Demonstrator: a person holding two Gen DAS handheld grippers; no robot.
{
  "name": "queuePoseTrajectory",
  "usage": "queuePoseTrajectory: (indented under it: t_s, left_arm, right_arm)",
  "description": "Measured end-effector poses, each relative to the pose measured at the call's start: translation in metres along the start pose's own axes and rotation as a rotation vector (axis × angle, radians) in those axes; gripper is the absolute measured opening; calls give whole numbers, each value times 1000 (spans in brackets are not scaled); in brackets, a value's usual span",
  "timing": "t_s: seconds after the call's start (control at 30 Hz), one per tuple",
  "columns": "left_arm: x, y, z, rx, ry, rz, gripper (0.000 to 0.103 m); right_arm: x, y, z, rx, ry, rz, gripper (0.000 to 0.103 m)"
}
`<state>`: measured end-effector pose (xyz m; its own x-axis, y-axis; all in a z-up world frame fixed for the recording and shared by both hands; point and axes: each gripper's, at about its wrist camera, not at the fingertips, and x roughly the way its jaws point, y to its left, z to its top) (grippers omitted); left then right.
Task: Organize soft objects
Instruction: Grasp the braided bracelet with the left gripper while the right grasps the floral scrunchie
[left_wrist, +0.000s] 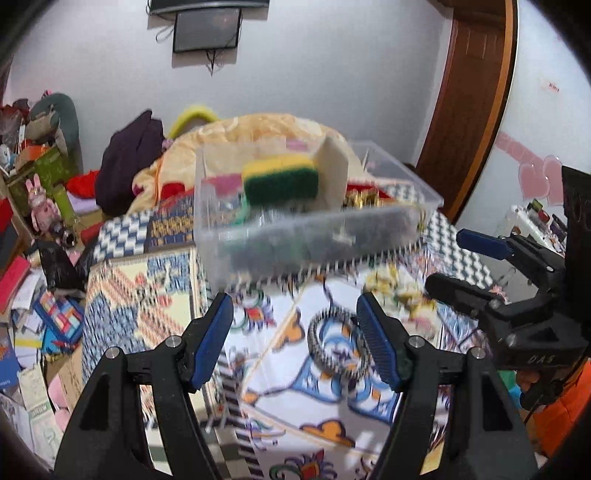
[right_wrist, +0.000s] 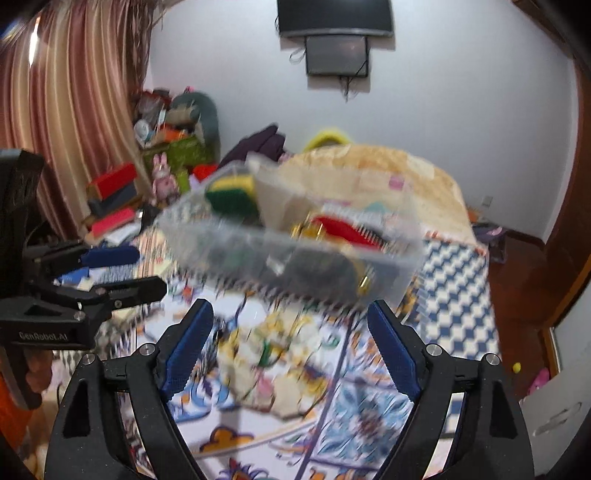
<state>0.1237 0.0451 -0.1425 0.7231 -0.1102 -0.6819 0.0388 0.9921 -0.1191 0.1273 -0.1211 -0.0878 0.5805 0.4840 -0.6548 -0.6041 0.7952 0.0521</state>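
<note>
Wall-mounted screen (right_wrist: 337, 55), striped curtain (right_wrist: 74, 110)

Clear, glossy plastic bin (left_wrist: 314, 236); inside it a sponge (left_wrist: 280, 179) of yellow foam with a rough green scouring face. Left gripper (left_wrist: 295, 332) and right gripper (right_wrist: 291, 350): matt black plastic, ribbed blue pads (left_wrist: 212, 339), bright metal screws. Bed cover (left_wrist: 258, 369): printed woven cloth. Door frame (left_wrist: 476, 92): smooth, semi-gloss brown wood.

left wrist: looks forward over the patterned bedspread (left_wrist: 280, 373), near | right wrist: same heading | shared: clear plastic bin (left_wrist: 314, 229) (right_wrist: 291, 254) at 12 o'clock, wall monitor (left_wrist: 207, 29) (right_wrist: 336, 55)
</note>
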Motion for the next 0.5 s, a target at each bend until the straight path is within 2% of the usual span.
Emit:
queuePoseTrajectory:
  t_s: [0.2,0.33,0.4,0.5]
  left_arm:
    - [8,-4,-20,-7,65,-14,69]
    - [15,-11,-27,2,95,-28,69]
    - [18,-16,-28,11,99,-29,69]
    - [24,-24,-28,20,111,-41,69]
  right_arm:
    - [22,3,-17,-9,96,16,84]
    - [27,6,-28,-16,108,23,82]
    - [29,7,-30,-19,114,17,64]
    - [30,6,-35,-26,126,12,46]
